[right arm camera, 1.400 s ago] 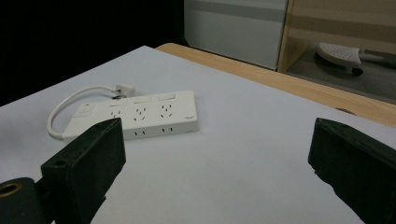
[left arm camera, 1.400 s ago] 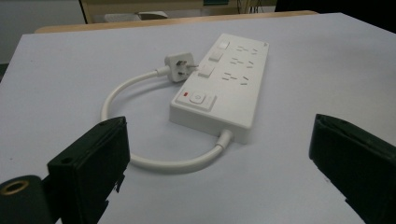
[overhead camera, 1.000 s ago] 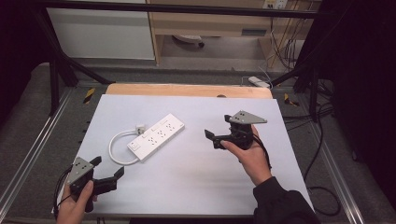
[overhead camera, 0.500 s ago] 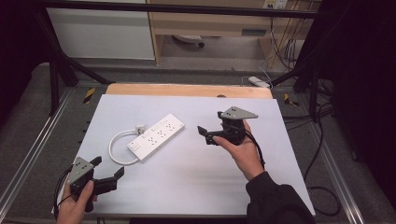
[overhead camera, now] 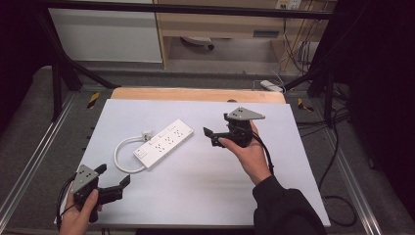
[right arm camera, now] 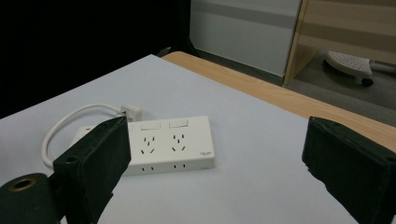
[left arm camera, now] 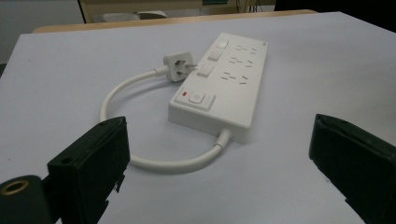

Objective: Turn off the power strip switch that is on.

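Now both of my hand-held grippers are open, with the power strip between them.

Over on the left, my left hand-held gripper hangs low near the front corner of the counter, jaws wide apart, holding nothing. Next comes the white cord, bent in a loop, with its plug lying just beside the strip. The power strip lies flat in the middle of the counter, long and white, with sockets on top and a switch with a red spot at one end. I think it is hard, light and a bit smooth, so I would grab it across its narrow sides. The cord looks soft and bendy. On the right, my right hand-held gripper floats near the strip, jaws wide apart and empty too.
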{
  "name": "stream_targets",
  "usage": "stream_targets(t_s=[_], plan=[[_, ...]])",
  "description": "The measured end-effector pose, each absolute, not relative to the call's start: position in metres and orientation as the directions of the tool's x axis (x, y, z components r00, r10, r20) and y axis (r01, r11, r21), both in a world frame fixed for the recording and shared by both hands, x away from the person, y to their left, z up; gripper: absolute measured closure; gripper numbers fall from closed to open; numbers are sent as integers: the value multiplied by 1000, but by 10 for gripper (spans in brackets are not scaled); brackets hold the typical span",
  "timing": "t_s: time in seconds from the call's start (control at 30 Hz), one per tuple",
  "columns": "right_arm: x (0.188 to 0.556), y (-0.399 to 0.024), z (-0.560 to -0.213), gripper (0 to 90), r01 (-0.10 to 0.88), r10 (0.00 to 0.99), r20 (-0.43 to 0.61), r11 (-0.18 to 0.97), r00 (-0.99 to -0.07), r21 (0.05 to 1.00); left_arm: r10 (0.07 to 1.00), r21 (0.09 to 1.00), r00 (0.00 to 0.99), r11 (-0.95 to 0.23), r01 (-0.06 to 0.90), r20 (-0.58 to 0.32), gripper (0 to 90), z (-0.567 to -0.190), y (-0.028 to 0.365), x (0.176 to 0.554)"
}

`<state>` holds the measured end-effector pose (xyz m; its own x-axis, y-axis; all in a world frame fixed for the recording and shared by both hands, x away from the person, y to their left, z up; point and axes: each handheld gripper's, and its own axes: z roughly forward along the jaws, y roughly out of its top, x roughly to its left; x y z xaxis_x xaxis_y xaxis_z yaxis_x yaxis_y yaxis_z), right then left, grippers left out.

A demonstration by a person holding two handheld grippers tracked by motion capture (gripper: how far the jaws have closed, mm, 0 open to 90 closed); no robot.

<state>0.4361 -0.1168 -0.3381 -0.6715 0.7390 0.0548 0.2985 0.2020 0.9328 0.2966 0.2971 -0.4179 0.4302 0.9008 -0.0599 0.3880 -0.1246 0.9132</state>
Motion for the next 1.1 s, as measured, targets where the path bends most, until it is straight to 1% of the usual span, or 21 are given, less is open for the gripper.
stream_targets(t_s=[0.17,0.53,0.57,0.6,0.67,0.7,0.8,0.87,0.9,0.97,1.0,1.03,1.07,1.1], plan=[[440,-110,-339,78,302,742,46,215,-669,929,901,913,429,-121,388,-63,50,-418,297,297],[453,-98,-338,161,299,731,46,220,-681,929,901,914,429,-120,387,-63,50,-418,297,297],[455,-97,-338,196,298,734,43,220,-678,929,901,914,429,-120,388,-63,50,-418,297,297],[455,-97,-338,196,298,734,43,220,-678,929,901,914,429,-122,387,-62,50,-418,297,297],[456,-95,-338,237,290,732,39,220,-680,932,901,914,429,-121,387,-62,50,-418,297,297],[457,-93,-338,281,280,728,31,223,-685,934,901,914,429,-121,387,-62,50,-418,297,297],[459,-91,-338,321,279,727,32,222,-686,934,900,913,432,-125,387,-60,50,-418,297,297],[461,-86,-339,391,268,723,24,225,-690,937,901,914,429,-123,386,-60,50,-418,297,297],[461,-86,-339,391,268,723,24,225,-690,937,901,914,429,-121,387,-62,50,-418,297,297],[464,-81,-340,459,262,728,15,228,-686,938,901,915,428,-119,387,-64,50,-418,297,297],[466,-80,-340,480,260,729,11,230,-684,938,901,915,428,-118,386,-64,50,-418,297,297],[466,-80,-340,480,260,729,11,230,-684,938,901,915,428,-118,386,-64,50,-418,297,297],[469,-76,-340,516,255,729,4,234,-684,938,901,915,428,-118,386,-64,50,-418,297,297],[470,-75,-340,531,255,730,5,233,-683,939,901,915,429,-119,386,-64,50,-418,297,297]])
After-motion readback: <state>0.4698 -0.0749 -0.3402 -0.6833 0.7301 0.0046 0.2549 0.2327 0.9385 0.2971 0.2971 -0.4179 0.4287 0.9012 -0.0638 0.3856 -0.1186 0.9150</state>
